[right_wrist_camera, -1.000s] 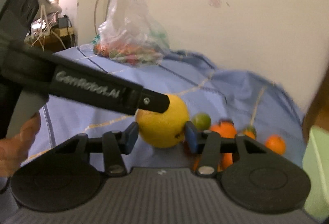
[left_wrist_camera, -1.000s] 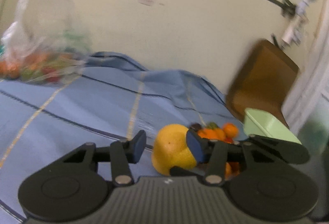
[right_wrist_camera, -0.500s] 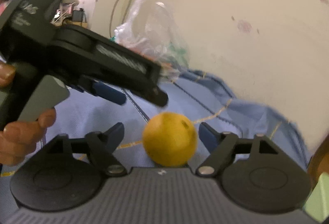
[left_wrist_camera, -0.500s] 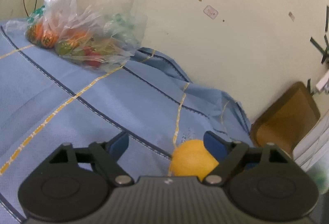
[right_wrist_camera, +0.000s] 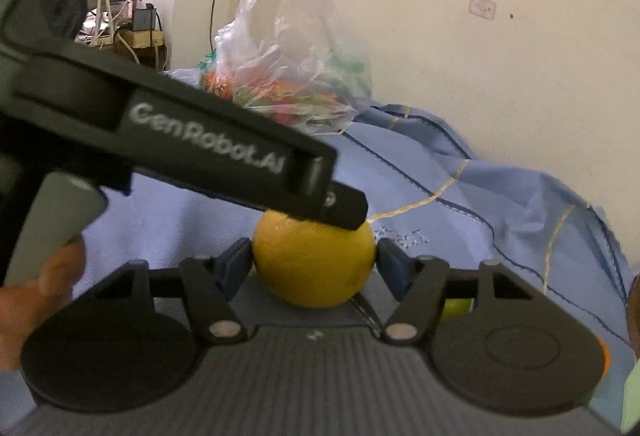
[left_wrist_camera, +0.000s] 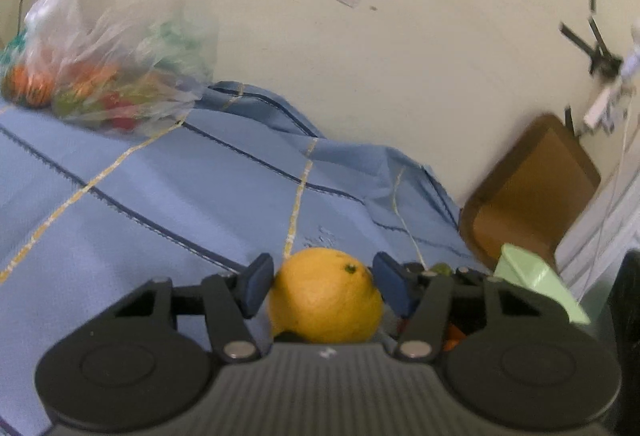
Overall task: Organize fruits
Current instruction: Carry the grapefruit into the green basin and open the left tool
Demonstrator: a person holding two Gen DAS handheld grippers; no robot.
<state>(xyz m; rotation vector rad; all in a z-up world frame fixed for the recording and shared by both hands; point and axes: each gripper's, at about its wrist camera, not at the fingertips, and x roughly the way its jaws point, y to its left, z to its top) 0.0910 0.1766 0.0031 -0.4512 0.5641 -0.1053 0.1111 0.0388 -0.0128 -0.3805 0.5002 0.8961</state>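
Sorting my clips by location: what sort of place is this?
Probably a lived-in room at home: a blue cloth spread under loose fruit, a plastic bag of produce by a marked wall, tangled cables on a side stand.

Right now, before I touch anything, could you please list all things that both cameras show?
yellow citrus fruit: one, yellow, on the cloth between the left gripper's jaws
lime: one, green, on the cloth right of the yellow fruit
small orange fruits: count unclear, orange, mostly hidden behind the left gripper's right finger
plastic bag: one, clear, holding mixed fruit, far left by the wall
cloth: one, blue with lines, under everything
container: one, pale green, right
chair: one, brown, behind the container
left gripper: black, jaws just closing around the yellow fruit, contact unclear
right gripper: black, jaws just closing, framing the same fruit, contact unclear
hand: one, on the left gripper's handle
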